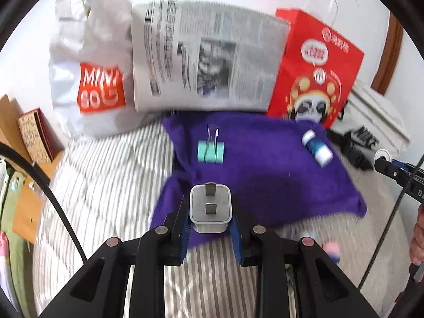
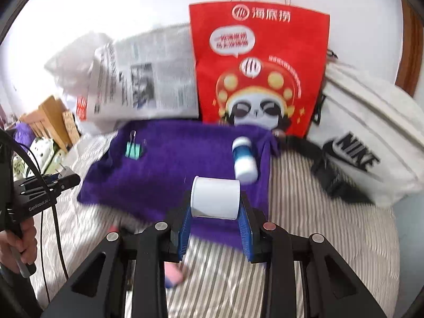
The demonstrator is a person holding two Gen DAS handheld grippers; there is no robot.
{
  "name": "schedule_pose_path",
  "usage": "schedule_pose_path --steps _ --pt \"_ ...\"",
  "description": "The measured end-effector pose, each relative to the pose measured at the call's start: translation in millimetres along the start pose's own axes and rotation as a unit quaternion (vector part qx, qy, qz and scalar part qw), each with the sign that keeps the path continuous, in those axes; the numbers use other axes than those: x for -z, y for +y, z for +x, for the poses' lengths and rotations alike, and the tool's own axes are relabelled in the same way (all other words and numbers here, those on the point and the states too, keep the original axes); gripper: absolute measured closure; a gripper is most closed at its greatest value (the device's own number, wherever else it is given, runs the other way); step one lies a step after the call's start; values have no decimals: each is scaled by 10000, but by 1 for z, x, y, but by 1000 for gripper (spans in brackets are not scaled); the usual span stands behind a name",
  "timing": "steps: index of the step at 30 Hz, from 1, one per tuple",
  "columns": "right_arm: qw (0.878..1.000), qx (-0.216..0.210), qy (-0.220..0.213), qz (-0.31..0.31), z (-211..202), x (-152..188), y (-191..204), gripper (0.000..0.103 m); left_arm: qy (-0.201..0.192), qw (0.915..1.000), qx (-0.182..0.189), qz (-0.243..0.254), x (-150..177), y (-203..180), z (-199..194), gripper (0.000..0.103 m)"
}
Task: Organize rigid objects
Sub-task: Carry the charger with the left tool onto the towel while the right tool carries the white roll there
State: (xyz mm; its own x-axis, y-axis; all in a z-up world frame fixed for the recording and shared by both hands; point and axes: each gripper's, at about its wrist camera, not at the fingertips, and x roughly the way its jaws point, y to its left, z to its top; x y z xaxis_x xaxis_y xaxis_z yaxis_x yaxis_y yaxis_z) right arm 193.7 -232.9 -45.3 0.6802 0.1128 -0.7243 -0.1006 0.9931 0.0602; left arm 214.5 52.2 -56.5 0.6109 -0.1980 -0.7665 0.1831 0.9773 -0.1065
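My left gripper (image 1: pixel 210 225) is shut on a white plug adapter (image 1: pixel 210 210), prongs up, held over the near edge of a purple towel (image 1: pixel 265 175). My right gripper (image 2: pixel 216 217) is shut on a white cylinder (image 2: pixel 216 198) lying sideways, above the towel's near edge (image 2: pixel 172 169). On the towel lie a teal binder clip (image 1: pixel 211 151), also in the right wrist view (image 2: pixel 133 150), and a blue-and-white bottle (image 1: pixel 316 147), on its side, also in the right wrist view (image 2: pixel 244 160).
Behind the towel stand a white Miniso bag (image 1: pixel 87 74), a newspaper (image 1: pixel 204 58) and a red paper bag (image 2: pixel 261 69). A white Nike bag (image 2: pixel 371 143) lies to the right. A pink and blue object (image 2: pixel 172 274) lies on the striped bedsheet (image 2: pixel 331 225) below my right gripper.
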Motion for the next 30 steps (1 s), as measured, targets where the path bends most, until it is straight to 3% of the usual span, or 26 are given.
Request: schedule_pose_path --steps 6,10,18,21,30 --pt "9999 7 -140 -34 4 -40 -11 70 -93 9999 -28 97 -49 -1 9 78" --pt "9999 -138 -39 -76 17 -45 -15 70 -45 9997 -98 223 -65 -8 24 78" --pt "9984 -246 489 -143 61 -36 -20 70 198 9992 141 329 -62 -10 55 78" --pt "9969 -337 678 -195 73 -28 -22 70 315 9989 38 333 -58 -6 67 78" --pt "9955 -351 844 -234 84 -22 -29 70 562 9979 47 305 -51 -4 93 78"
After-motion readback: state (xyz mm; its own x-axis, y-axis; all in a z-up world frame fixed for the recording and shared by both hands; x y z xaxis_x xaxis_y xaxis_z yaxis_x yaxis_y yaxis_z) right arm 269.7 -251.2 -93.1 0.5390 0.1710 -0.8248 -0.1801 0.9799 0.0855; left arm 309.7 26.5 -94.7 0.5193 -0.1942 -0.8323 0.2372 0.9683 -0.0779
